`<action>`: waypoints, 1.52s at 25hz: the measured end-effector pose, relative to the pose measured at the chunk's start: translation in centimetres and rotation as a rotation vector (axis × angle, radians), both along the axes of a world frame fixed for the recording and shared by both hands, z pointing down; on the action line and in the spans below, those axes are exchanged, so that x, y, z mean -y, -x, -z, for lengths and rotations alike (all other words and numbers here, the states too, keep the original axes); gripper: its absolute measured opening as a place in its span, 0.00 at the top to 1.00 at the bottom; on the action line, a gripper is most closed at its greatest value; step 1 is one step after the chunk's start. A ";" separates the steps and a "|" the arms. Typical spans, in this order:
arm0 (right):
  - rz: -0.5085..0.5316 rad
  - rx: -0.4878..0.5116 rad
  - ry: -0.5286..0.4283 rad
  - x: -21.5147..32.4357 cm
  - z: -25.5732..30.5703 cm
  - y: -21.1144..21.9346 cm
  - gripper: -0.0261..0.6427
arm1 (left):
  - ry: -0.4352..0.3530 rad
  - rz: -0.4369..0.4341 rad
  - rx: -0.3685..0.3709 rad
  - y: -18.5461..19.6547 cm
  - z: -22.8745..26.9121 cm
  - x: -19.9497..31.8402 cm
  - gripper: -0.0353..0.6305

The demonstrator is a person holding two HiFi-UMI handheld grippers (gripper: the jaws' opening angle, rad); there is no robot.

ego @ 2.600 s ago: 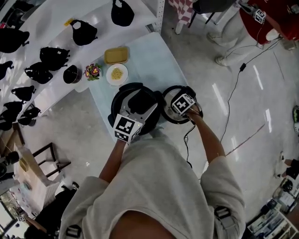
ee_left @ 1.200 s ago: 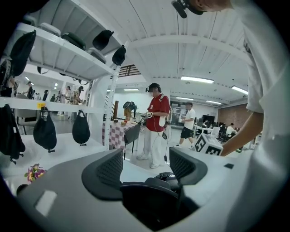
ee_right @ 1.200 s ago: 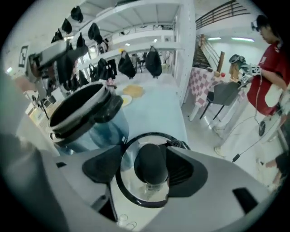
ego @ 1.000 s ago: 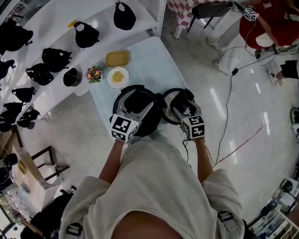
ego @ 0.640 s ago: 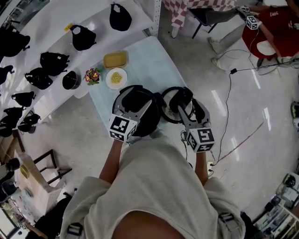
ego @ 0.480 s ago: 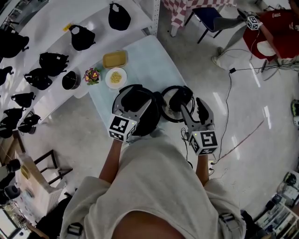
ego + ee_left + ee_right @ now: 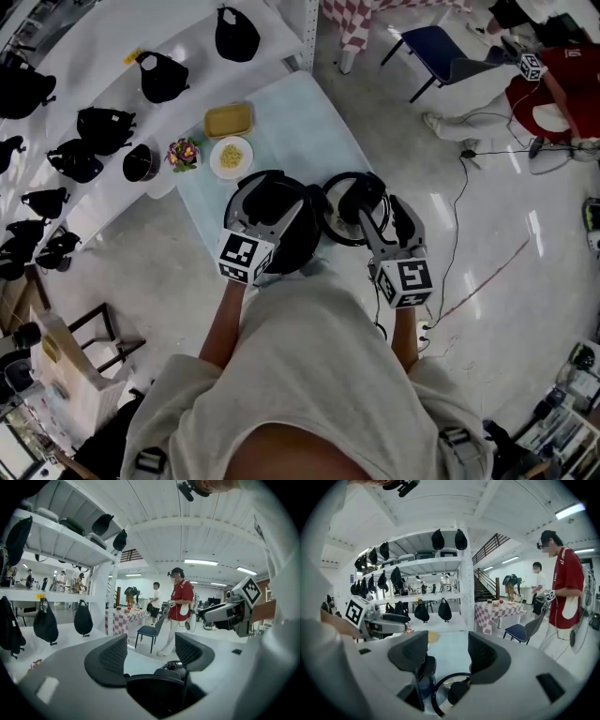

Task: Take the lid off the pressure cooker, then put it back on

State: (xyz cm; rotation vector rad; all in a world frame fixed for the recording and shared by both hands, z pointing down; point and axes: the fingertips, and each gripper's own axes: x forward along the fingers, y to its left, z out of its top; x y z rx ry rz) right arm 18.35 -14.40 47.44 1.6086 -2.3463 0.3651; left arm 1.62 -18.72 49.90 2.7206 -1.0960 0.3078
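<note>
The pressure cooker [image 7: 265, 190] stands open at the near end of the pale blue table [image 7: 300, 122]. Its lid [image 7: 349, 202] lies flat on the table just to the cooker's right, the two rims close together. The left gripper [image 7: 281, 211] reaches over the cooker. In the left gripper view its jaws stand apart, and the cooker's dark body [image 7: 159, 693] sits low between and beneath them, with neither pad seen pressing on it. The right gripper [image 7: 380, 208] hangs above the near right part of the lid, clear of it. Its jaws are wide apart and have just narrowed a little, with nothing between the pads. In the right gripper view the lid [image 7: 450, 691] shows below the jaws as a dark ring with its knob near the right jaw. The cooker [image 7: 423, 667] shows just to the lid's left, under the left jaw. Farther along the table sit a white plate [image 7: 231, 155] and a yellow tray [image 7: 230, 119], well apart from both grippers.
</note>
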 end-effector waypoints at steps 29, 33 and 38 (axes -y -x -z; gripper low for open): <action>0.283 -0.364 0.783 2.0 -29.1 -1.1 0.53 | 0.015 0.093 -0.010 3.4 0.1 0.0 0.48; 0.323 -0.398 0.864 1.8 -30.5 -0.9 0.51 | 0.018 0.112 -0.001 4.1 0.0 -0.3 0.48; 0.357 -0.492 0.901 1.5 -31.5 -0.8 0.49 | 0.019 0.141 0.007 5.2 -0.1 -0.3 0.48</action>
